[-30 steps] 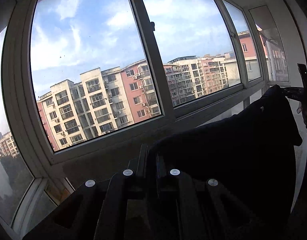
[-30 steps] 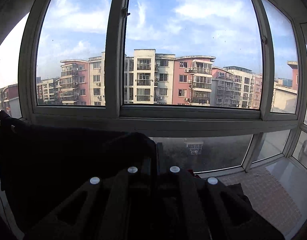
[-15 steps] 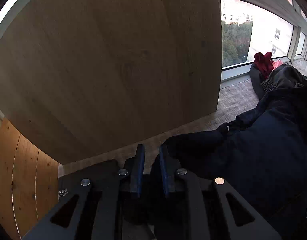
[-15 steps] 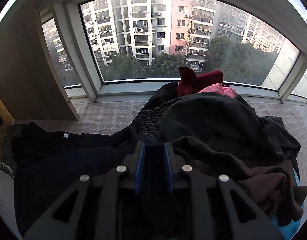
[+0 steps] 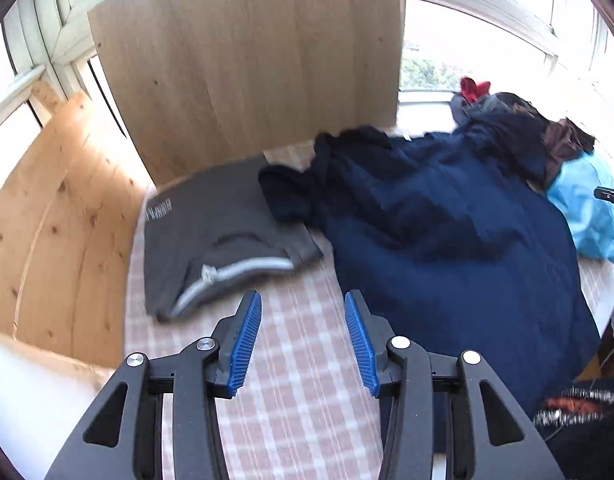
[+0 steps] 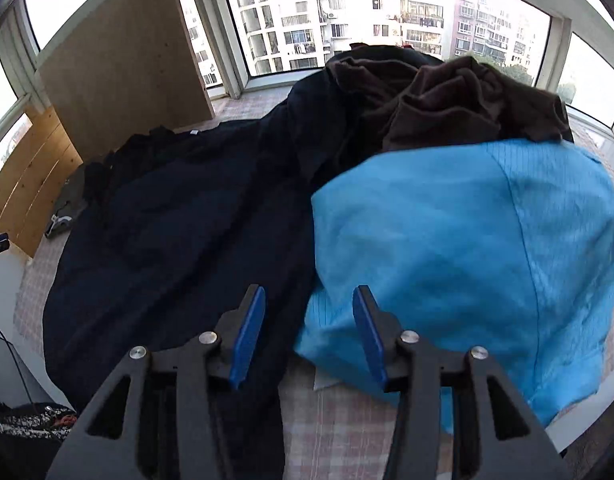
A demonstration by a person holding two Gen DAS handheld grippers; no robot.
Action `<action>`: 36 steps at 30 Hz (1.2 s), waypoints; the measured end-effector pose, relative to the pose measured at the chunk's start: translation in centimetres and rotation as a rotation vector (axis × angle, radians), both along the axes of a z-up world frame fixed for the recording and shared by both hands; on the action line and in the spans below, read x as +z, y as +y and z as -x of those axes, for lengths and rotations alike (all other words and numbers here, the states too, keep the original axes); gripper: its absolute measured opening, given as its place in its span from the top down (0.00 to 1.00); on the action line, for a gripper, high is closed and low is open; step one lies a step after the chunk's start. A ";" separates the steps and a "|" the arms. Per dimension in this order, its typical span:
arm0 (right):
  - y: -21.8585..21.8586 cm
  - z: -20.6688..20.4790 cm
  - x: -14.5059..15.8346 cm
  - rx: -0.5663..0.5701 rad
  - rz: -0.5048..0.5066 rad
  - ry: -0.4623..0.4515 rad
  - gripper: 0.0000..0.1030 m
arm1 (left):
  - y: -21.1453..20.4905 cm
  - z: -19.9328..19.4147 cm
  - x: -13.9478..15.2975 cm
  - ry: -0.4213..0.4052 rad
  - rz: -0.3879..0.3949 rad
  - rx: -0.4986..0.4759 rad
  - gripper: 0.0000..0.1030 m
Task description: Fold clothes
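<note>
I see one printed mark only: pale lettering along the left edge of the grey garment (image 5: 211, 236), blurred in the left wrist view and unreadable to me. Nothing legible elsewhere in either view; no labels, numbers or signs.

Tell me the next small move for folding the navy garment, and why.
Probably lower the left hand-held gripper toward the near edge of the navy garment and pinch it. Both grippers are open and empty, the right hand-held gripper too. The navy garment lies spread but rumpled on the checked cloth, partly overlapping the folded grey garment.
</note>
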State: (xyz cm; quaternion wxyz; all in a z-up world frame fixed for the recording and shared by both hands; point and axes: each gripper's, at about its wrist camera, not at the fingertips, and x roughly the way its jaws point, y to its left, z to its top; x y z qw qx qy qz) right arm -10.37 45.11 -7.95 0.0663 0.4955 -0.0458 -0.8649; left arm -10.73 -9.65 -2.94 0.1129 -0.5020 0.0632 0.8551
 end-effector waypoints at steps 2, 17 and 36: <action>-0.4 -4.1 -2.9 -0.005 0.040 -0.090 0.56 | 0.0 -3.1 -2.9 -0.100 -0.054 -0.031 0.58; -1.4 -15.9 -9.8 -0.046 0.125 -0.253 0.56 | 6.2 -7.3 -13.9 -0.325 -0.084 -0.158 0.58; -1.8 -14.1 -7.6 0.065 0.180 -0.105 0.95 | 5.6 -9.1 -9.1 -0.220 -0.262 -0.096 0.98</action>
